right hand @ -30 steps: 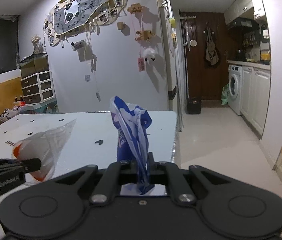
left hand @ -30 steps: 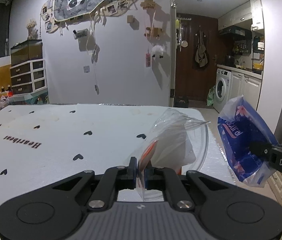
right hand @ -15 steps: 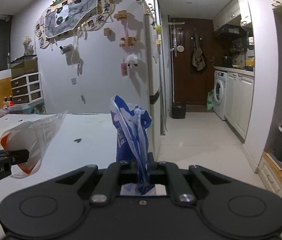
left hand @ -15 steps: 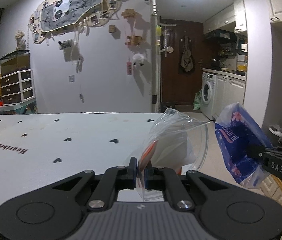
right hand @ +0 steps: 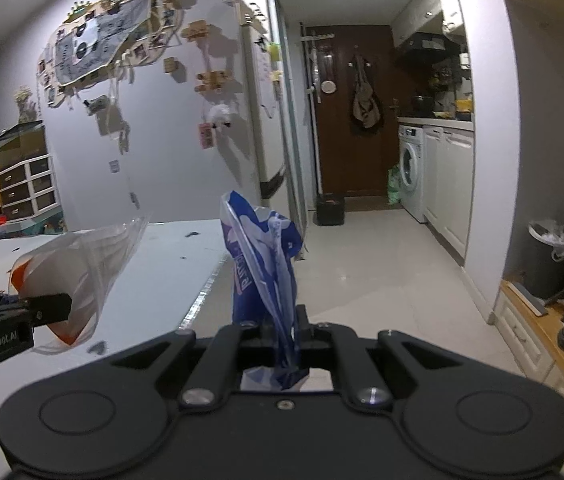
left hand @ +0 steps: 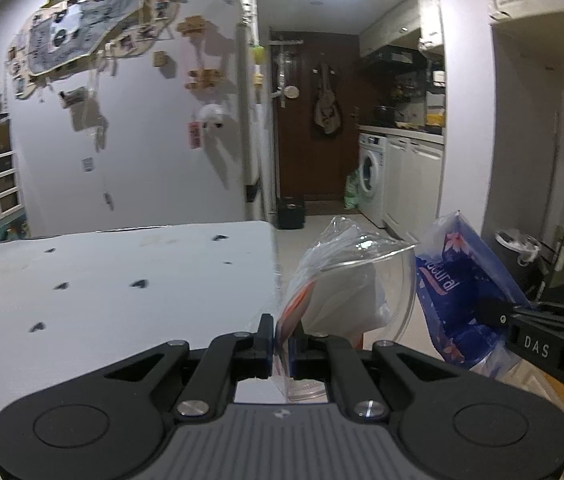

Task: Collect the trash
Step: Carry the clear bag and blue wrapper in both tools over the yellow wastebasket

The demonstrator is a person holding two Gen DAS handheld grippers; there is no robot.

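We hold the limp, light clear wrapper (left hand: 334,280) in the left gripper (left hand: 279,340) and the blue wrapper (right hand: 265,256) in the right gripper (right hand: 284,334), jaws clamped on each bunched edge

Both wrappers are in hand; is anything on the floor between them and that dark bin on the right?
Nothing visible: bare pale floor tiles run from the blue plastic wrapper to the dark lined trash bin.

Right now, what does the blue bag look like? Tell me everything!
The blue bag is thin, crinkly plastic, dark blue with white patterns and lettering. It looks empty and crumpled, standing up from the right gripper, whose jaws are shut on its lower end. Nothing else touches it. It hangs in the air just past the white table's edge.
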